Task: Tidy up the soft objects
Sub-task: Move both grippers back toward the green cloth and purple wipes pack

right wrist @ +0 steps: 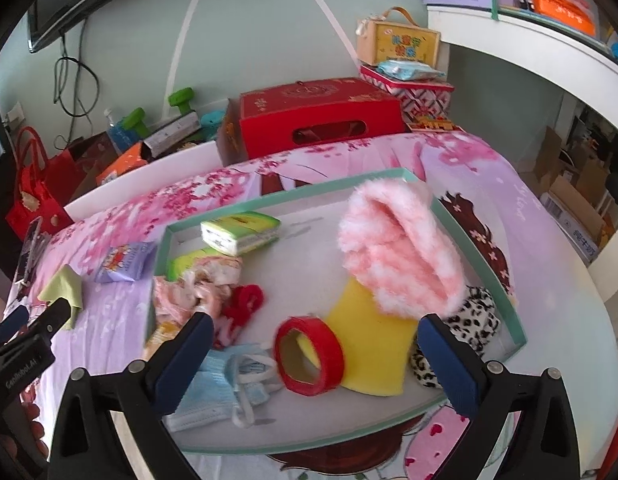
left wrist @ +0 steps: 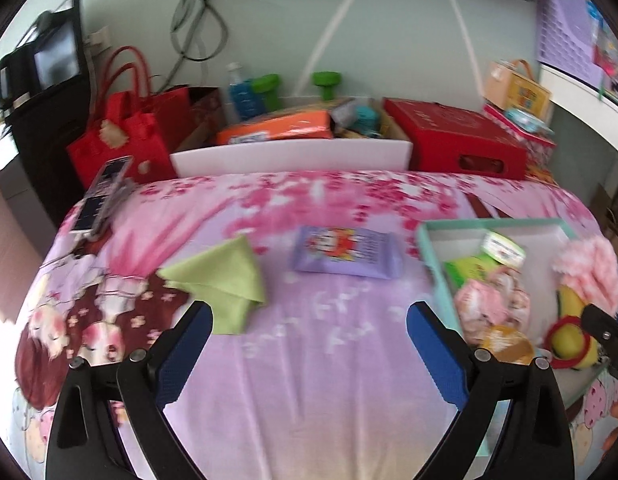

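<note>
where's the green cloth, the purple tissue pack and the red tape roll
green cloth (left wrist: 225, 276): left wrist view, middle of the folded fabric
purple tissue pack (left wrist: 347, 252): left wrist view, centre of the printed face
red tape roll (right wrist: 329, 350): right wrist view, outer red band

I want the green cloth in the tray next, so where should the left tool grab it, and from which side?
Take the green cloth at its raised folded peak, the far corner, coming down from above with the open left tool. The rest lies flat on the bedsheet, where the fingers would catch the sheet; the peak stands up enough to pinch.
</note>
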A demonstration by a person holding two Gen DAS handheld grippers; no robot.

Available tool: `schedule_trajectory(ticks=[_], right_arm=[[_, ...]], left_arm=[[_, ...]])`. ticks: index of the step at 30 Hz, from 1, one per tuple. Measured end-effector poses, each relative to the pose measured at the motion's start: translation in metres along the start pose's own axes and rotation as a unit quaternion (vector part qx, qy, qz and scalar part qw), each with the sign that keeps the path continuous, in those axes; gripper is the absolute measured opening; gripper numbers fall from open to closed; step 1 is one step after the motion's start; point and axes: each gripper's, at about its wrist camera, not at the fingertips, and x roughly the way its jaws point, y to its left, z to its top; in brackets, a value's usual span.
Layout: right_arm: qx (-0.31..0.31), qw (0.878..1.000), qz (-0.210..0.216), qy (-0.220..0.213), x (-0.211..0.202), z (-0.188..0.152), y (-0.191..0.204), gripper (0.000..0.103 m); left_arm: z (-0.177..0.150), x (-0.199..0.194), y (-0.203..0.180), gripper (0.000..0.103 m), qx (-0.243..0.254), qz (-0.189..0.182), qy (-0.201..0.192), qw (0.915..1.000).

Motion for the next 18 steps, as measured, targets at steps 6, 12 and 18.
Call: schedule_trajectory(ticks=[6, 12, 18], right_arm=[[-0.02, 0.998, 0.051, -0.016, -0.004, 0.005, 0.033, 0.103], [-0.054, 0.993, 0.097, -0.027, -0.003, 0.007, 0.075, 0.103], [-0.082, 0.987, 0.13, -0.036, 0.006, 0.003, 0.117, 0.103]], left_arm=[[0.003, -0.006, 0.042, 0.098, -0.038, 0.048, -0.008, 0.9981], [0.002, -0.001, 0.078, 0.098, -0.067, 0.072, 0.006, 0.9951], [0.002, 0.011, 0.097, 0.098, -0.076, 0.08, 0.026, 0.9935]])
